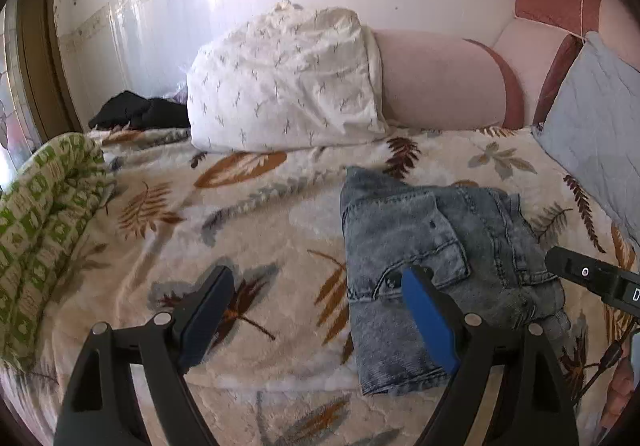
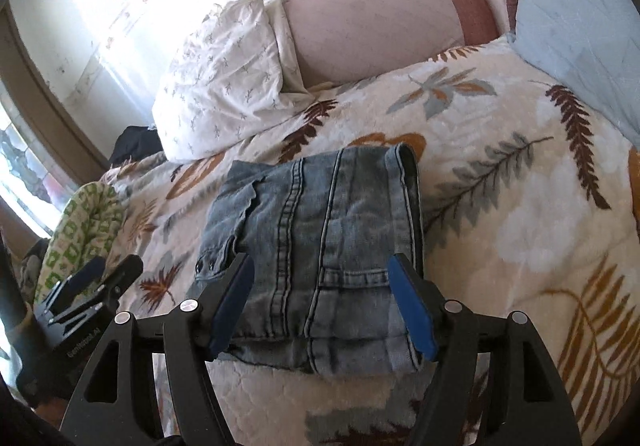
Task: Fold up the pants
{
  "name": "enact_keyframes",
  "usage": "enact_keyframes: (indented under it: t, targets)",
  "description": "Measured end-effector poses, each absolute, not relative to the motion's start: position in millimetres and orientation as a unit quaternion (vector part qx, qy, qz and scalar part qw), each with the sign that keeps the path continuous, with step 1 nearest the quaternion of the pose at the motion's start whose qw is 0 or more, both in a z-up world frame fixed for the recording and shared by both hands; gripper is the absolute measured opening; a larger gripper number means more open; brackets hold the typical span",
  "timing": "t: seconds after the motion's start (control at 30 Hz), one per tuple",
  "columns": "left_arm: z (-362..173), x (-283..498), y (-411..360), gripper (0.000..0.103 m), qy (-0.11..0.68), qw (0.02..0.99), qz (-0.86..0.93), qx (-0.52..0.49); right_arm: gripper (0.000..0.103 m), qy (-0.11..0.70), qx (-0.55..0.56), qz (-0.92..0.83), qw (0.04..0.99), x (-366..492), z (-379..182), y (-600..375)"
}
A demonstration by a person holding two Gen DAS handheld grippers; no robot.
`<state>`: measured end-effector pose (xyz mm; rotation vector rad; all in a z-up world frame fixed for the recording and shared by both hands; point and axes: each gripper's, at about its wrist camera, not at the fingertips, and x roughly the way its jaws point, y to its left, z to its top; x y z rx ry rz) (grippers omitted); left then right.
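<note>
The pants are light blue jeans, folded into a compact bundle lying on the leaf-print blanket. In the right wrist view the jeans lie straight ahead, between and just beyond the fingers. My left gripper is open and empty, its right finger over the bundle's left edge. My right gripper is open and empty, hovering over the near part of the bundle. The right gripper's body shows at the right edge of the left wrist view. The left gripper shows at the lower left of the right wrist view.
A white pillow leans on the pink headboard. A grey-blue pillow lies at the right. A green-and-white patterned quilt is bunched at the left. A dark garment lies by the wall.
</note>
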<state>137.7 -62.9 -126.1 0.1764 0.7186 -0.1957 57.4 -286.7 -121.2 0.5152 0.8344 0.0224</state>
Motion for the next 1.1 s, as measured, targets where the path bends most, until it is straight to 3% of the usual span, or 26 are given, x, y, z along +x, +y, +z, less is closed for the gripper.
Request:
enact_keyframes:
  t: [0.83, 1.1]
  targets:
    - [-169, 141, -67, 0.09, 0.396, 0.903, -0.109, 0.128, 0.069, 0.474, 0.199, 0.023, 0.857, 69, -152, -265]
    - [-178, 147, -60, 0.1, 0.41, 0.898, -0.111, 0.114, 0.07, 0.486, 0.181, 0.035, 0.854, 70, -159, -262]
